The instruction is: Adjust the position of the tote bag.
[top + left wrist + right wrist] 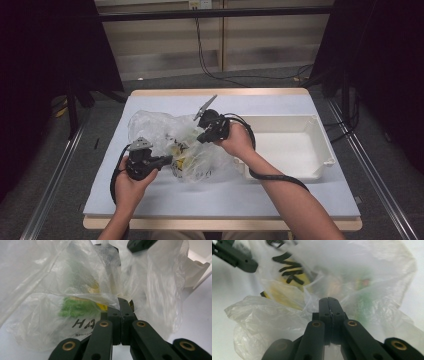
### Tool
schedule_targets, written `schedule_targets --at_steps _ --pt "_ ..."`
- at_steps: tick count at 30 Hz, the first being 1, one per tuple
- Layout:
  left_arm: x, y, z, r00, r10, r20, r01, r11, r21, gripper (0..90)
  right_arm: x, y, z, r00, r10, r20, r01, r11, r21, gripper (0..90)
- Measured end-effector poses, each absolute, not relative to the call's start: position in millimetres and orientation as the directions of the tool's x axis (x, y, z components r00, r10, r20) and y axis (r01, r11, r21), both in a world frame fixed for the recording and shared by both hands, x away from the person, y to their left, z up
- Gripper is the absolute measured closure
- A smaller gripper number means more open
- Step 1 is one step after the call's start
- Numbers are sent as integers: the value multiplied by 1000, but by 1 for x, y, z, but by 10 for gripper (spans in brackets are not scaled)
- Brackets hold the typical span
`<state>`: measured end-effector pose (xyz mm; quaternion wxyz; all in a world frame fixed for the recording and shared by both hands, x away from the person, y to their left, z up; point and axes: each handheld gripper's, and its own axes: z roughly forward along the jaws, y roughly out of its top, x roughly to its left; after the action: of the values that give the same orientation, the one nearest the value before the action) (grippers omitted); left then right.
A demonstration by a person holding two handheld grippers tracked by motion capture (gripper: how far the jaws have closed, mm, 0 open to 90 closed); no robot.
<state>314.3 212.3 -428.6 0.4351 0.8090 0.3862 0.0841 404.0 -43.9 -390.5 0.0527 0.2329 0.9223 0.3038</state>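
Two grippers' fingers clenched on clear plastic bag [172, 145], left gripper [167, 160], right gripper [201, 138], white bin [300, 145] just beside.

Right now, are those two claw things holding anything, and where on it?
Both pinch the clear plastic bag: the left gripper a fold of film at its near edge, the right gripper a fold on its far side.

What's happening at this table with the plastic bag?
A person holds a gripper in each hand and works on a clear plastic bag lying on the table. The left gripper and the right gripper are each shut on the bag's film, at opposite sides. Yellow and green things show inside. A white bin stands beside it.
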Motion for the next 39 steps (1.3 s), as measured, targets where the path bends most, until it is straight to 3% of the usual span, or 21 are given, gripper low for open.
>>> schedule_targets --at_steps 11,24,39 --pt "305 233 -443 647 716 -261 632 -312 710 900 441 -91 -379 -813 576 88 461 543 702 900" --pt "300 246 -460 631 729 -266 683 -360 635 900 485 -127 -393 -710 695 111 528 423 736 900" --pt "299 254 -467 610 736 -292 717 -357 598 900 503 -138 -399 -661 744 97 559 403 725 900"
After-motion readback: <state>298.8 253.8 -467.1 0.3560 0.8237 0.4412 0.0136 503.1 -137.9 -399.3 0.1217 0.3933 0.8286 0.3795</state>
